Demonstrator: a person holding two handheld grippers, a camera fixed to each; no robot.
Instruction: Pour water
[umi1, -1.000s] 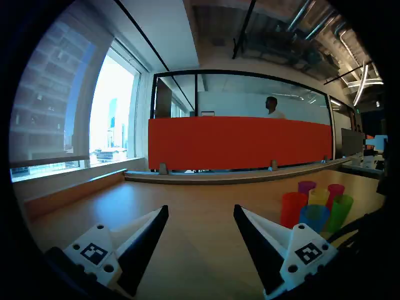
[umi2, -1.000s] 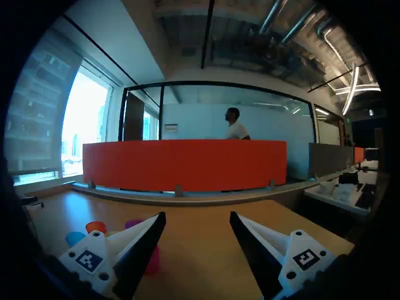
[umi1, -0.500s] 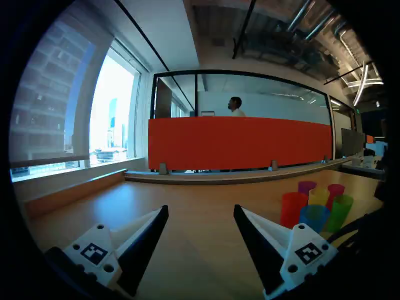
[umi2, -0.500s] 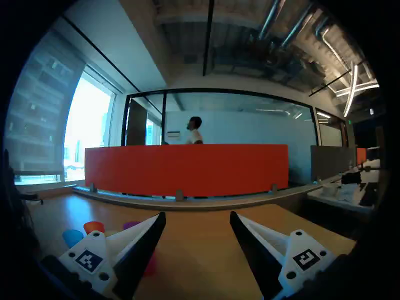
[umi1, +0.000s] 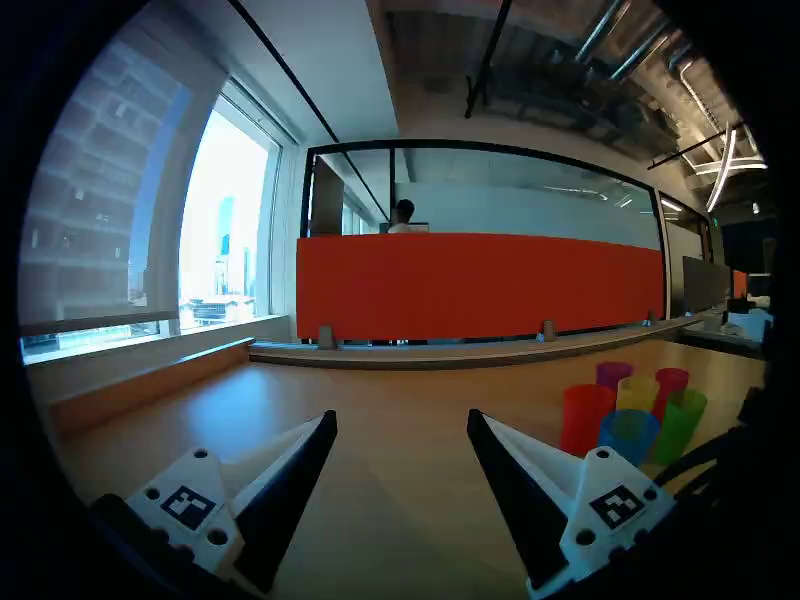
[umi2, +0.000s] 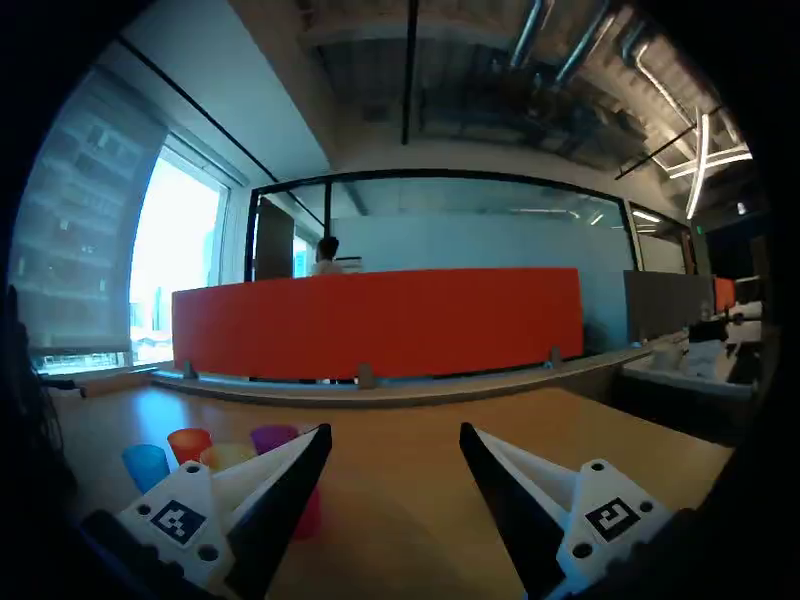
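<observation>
Jaws spread wide and empty, we are holding the left gripper (umi1: 401, 414) over the wooden table (umi1: 250, 390) in the left gripper view, with the coloured cups (umi1: 630, 415) clustering to its right. In the right gripper view we are holding the right gripper (umi2: 395, 428) likewise parted on nothing, the coloured cups (umi2: 190, 445) sitting low on the left, partly behind one finger.

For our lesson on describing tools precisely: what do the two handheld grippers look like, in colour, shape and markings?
Both the left gripper and the right gripper have two wedge-shaped fingers tapering to points, white outside and black on the inner faces. Each finger base carries a square black-and-white marker and small round holes.
</observation>
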